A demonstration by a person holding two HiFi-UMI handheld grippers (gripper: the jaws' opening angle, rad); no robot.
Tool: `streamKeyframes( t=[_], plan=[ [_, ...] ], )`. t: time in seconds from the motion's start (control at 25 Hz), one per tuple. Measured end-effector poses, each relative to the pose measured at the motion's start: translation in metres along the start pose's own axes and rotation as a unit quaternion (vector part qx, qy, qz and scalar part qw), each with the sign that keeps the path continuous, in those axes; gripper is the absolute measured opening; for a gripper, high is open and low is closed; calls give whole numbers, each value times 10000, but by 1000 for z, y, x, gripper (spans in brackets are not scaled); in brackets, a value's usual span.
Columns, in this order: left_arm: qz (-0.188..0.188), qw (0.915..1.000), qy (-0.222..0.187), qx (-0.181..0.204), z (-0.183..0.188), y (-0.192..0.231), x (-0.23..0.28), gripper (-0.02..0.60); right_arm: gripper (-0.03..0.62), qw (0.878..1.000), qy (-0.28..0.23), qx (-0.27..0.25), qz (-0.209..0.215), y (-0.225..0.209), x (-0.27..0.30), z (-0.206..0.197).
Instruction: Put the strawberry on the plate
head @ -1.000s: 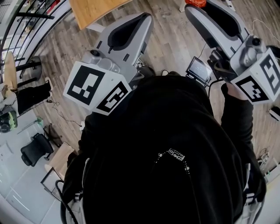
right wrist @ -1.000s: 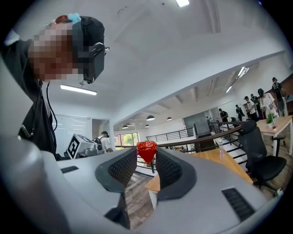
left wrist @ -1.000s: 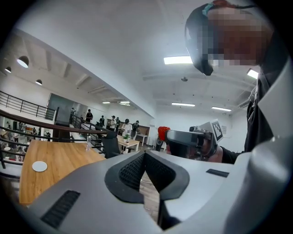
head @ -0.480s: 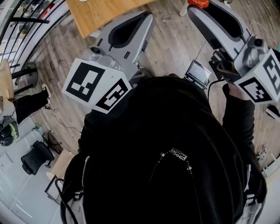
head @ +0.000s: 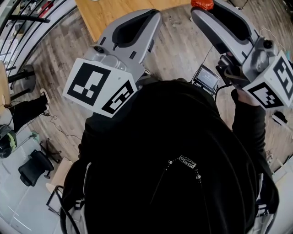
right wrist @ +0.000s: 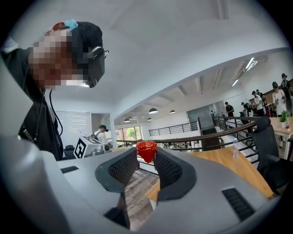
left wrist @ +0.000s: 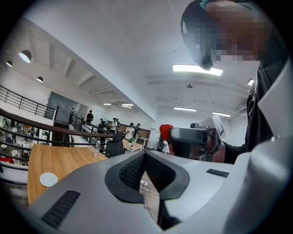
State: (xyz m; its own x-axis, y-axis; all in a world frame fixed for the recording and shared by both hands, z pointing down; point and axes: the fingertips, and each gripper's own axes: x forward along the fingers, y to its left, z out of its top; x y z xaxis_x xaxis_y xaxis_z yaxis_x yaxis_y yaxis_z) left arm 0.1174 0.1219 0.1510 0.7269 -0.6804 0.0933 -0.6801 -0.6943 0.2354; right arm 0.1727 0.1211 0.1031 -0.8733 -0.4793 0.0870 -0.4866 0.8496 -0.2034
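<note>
From the head view we see the left gripper [head: 151, 13] and the right gripper [head: 199, 9] held out level in front of a person in a black top [head: 174, 155], above a wood-plank floor [head: 178, 50]. The strawberry [head: 202, 3] sits at the right gripper's tip, beside the right end of the near edge of a wooden table [head: 114, 13]. A small screen [head: 207, 77] lies on the floor below. In the left gripper view we find the left gripper [left wrist: 144, 153] with its jaws brought together at the tips and nothing between them. Past them the right gripper [left wrist: 192, 137] carries the strawberry [left wrist: 165, 130], and a white disc [left wrist: 48, 179] lies near the table's [left wrist: 68, 157] near edge. In the right gripper view the right gripper [right wrist: 146, 154] has its jaws partly apart and clamped on the strawberry [right wrist: 147, 149], which is pinched between the tips. The table [right wrist: 229, 164] lies behind them, with a clear bottle [right wrist: 236, 148] near its far edge and a black chair [right wrist: 270, 141] at the right.
</note>
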Motion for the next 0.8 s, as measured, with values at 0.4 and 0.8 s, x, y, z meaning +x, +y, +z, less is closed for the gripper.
streamKeyframes(
  t=[0.4, 0.8],
  plan=[
    [287, 9994, -90, 163, 0, 49, -11, 3, 137, 9999, 115, 12, 38, -5, 49, -2],
    [814, 9964, -185, 175, 7, 95, -54, 3, 137, 9985, 105, -100, 521, 7, 113, 4]
  ],
)
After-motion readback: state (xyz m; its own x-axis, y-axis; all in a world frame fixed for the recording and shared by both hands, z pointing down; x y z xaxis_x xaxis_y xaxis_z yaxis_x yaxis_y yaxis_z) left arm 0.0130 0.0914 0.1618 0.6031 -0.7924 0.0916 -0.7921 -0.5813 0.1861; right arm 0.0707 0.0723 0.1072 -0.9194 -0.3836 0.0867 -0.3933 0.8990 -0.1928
